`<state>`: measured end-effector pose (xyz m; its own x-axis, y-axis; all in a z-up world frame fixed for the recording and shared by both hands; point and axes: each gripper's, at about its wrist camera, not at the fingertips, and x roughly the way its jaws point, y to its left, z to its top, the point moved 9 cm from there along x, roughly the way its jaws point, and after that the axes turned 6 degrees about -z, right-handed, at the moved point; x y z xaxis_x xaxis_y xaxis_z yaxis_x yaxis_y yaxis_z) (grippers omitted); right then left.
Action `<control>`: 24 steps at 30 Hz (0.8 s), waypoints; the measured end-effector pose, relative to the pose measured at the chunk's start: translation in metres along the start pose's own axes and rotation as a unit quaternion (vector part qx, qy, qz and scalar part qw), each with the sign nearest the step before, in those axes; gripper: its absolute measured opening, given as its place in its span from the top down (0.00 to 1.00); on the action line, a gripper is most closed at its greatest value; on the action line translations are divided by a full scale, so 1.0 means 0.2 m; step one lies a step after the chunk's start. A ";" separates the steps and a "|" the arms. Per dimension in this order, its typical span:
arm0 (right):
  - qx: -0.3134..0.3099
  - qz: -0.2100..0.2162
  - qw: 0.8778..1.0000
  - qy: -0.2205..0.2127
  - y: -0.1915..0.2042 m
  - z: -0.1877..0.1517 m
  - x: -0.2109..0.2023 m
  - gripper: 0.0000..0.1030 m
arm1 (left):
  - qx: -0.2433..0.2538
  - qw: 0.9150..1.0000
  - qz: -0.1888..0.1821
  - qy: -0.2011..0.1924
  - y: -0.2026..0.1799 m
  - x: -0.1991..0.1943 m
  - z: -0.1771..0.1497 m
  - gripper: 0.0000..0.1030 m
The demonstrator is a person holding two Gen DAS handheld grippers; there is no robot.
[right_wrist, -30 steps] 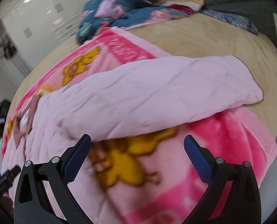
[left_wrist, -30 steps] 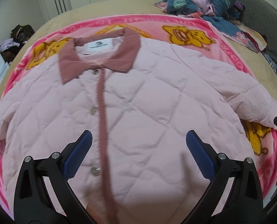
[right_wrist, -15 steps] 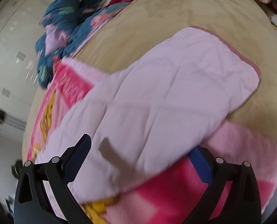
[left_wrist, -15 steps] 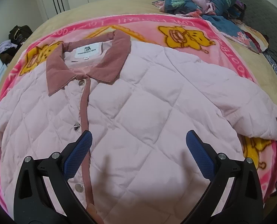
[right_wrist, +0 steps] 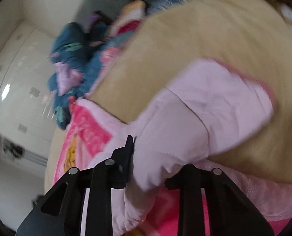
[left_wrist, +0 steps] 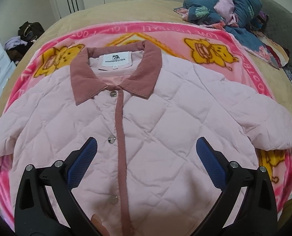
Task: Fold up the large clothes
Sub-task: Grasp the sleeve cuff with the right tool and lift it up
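While the left gripper [left_wrist: 144,153] hung wide open over the quilted pink jacket [left_wrist: 155,129], the right gripper [right_wrist: 155,157] had just clamped its sleeve [right_wrist: 205,108], which stretched toward the upper right.

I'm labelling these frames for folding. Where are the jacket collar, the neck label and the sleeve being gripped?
jacket collar [left_wrist: 146,74]: left wrist view, right collar flap.
neck label [left_wrist: 116,60]: left wrist view, middle of white tag.
sleeve [right_wrist: 214,102]: right wrist view, quilted panel near cuff.
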<state>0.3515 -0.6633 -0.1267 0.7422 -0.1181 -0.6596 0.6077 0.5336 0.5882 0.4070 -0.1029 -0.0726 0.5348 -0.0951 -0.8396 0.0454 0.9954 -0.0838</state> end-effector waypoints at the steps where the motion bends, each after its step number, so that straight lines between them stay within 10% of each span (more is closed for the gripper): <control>1: -0.018 0.013 1.000 -0.010 0.08 0.01 -0.05 0.79 | -0.002 1.000 -0.001 -0.003 0.01 -0.02 0.01 0.08; 24: -0.322 0.181 0.926 -0.075 1.54 -0.52 -0.62 0.81 | -0.067 0.995 -0.026 -0.067 0.52 -0.48 0.15 0.08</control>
<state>0.4167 -0.3966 0.0878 0.9246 0.0760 -0.3733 0.0536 0.9442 0.3250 0.3858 0.0091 0.0158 0.6424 -0.1349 -0.7544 -0.0325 0.9787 -0.2027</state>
